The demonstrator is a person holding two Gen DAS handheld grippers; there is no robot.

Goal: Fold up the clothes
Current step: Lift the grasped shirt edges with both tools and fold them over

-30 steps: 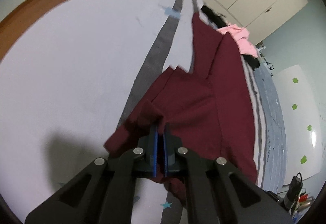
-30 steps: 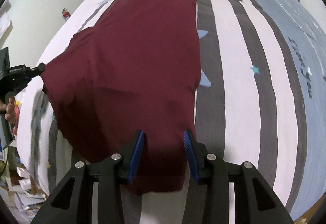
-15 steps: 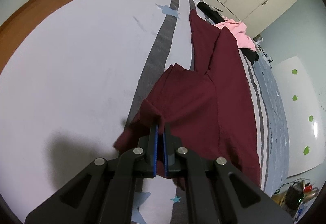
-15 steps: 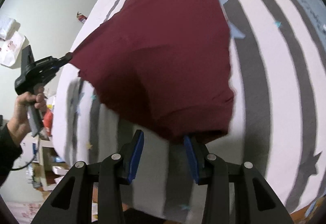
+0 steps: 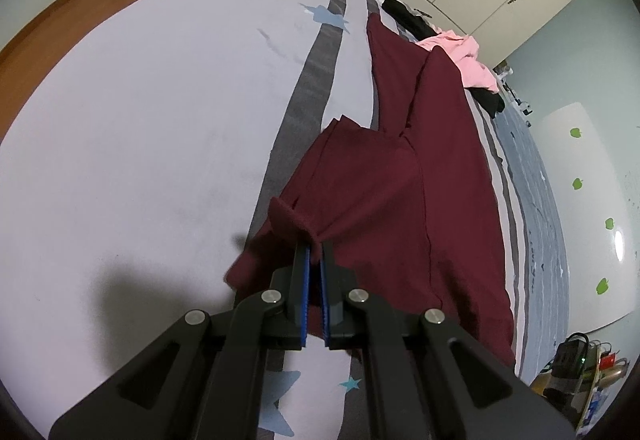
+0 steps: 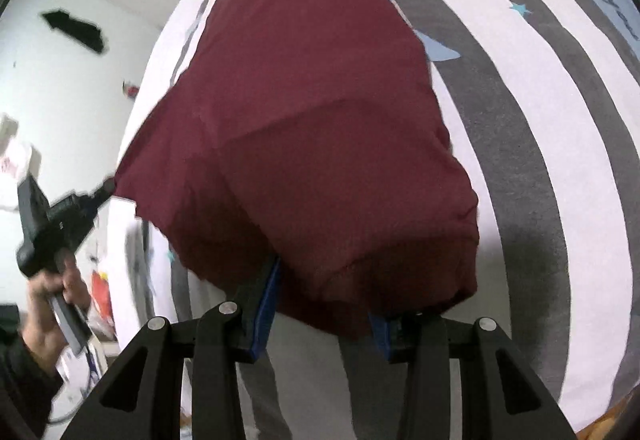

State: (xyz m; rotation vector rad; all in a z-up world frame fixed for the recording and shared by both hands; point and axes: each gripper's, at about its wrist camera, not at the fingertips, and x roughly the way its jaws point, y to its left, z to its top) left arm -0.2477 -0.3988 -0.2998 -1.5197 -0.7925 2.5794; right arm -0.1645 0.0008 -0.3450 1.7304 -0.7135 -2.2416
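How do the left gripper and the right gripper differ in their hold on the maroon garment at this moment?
The left gripper has its jaws pressed together, pinching a bunched fold of the maroon garment; the right gripper has its jaws set apart, and a hem edge drapes over and between its fingers. The left gripper's blue pads show almost in full; the right gripper's are partly hidden by cloth. Both point down toward the striped bedsheet.

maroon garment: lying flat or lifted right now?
Partly lifted. The left gripper is shut on a corner of the maroon garment, raising it; its far end lies on the bed.
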